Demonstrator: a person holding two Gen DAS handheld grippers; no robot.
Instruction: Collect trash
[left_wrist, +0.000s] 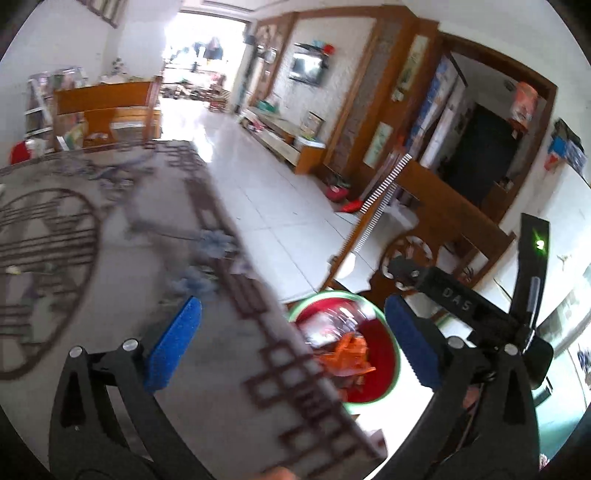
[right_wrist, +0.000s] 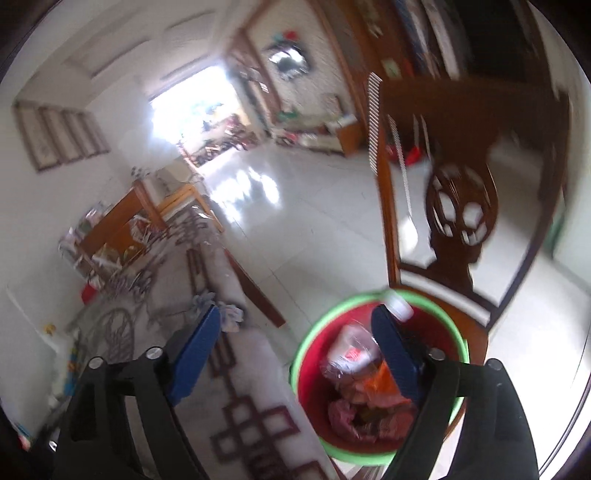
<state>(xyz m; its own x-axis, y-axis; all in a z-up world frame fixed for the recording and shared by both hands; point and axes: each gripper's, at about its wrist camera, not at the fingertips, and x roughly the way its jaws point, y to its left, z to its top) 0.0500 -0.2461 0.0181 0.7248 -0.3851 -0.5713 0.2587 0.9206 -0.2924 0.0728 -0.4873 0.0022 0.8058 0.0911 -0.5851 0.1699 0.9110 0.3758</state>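
A red bin with a green rim (left_wrist: 373, 369) (right_wrist: 314, 391) stands beside the table's edge. It holds a clear plastic bottle (right_wrist: 354, 350) with a white cap and orange and pink wrappers (left_wrist: 351, 354). My left gripper (left_wrist: 291, 343) is open and empty, its blue pads straddling the table edge above the bin. My right gripper (right_wrist: 299, 350) is open and empty over the bin; its right finger lies across the bottle. The other gripper's black body (left_wrist: 461, 302) shows at right in the left wrist view.
The table (left_wrist: 110, 258) has a grey patterned cloth. A dark wooden chair (right_wrist: 458, 206) stands behind the bin. White tiled floor (left_wrist: 266, 184) runs toward a bright doorway. A wooden desk (left_wrist: 107, 107) and TV cabinet (left_wrist: 284, 136) stand farther off.
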